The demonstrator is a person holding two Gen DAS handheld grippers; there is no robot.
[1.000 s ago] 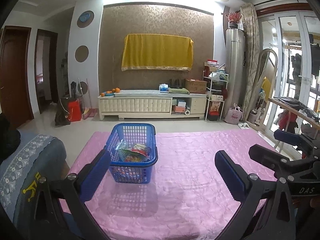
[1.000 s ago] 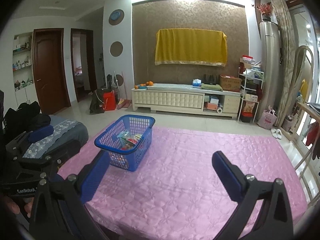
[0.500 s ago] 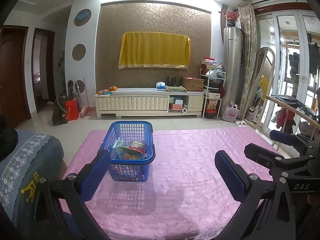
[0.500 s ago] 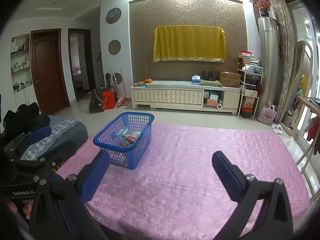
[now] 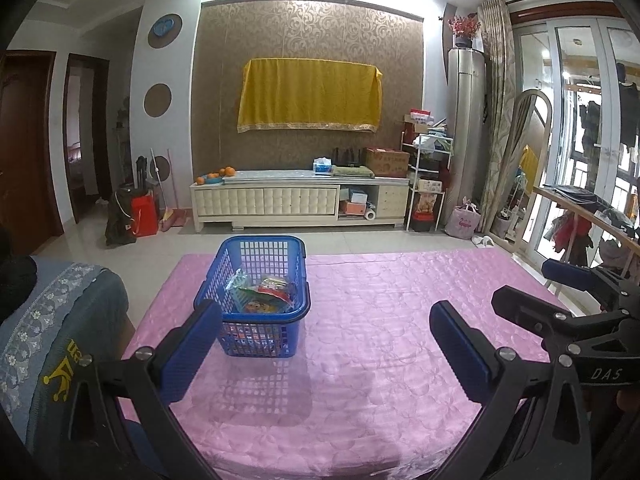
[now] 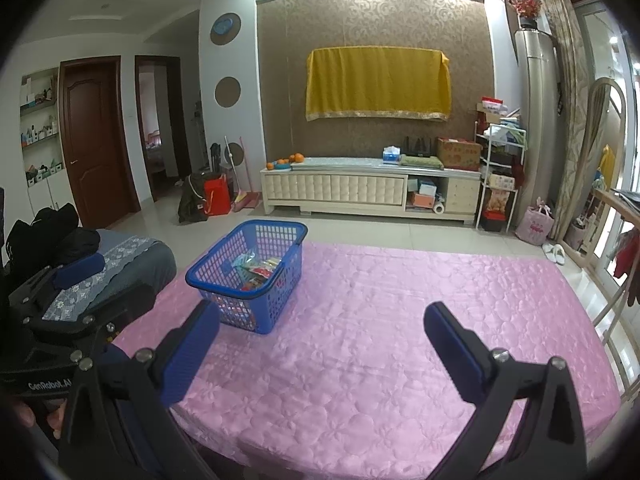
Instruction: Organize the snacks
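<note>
A blue plastic basket (image 5: 256, 320) stands on the pink quilted table cover (image 5: 380, 344), left of centre. Several colourful snack packets (image 5: 260, 296) lie inside it. The basket also shows in the right wrist view (image 6: 248, 276) with the packets (image 6: 256, 268) in it. My left gripper (image 5: 326, 344) is open and empty, held back over the near table edge, its left pad just in front of the basket. My right gripper (image 6: 322, 344) is open and empty, to the right of the basket. The right gripper shows at the right edge of the left wrist view (image 5: 560, 312).
A grey cushioned seat (image 5: 52, 328) stands at the table's left side. A white TV cabinet (image 5: 300, 204) lines the far wall across the tiled floor. A wooden rail (image 5: 580, 212) and glass doors are on the right.
Both views have drifted slightly, so the basket sits a little higher and further left in frame. Both grippers stay open and empty. The basket has not moved on the table.
</note>
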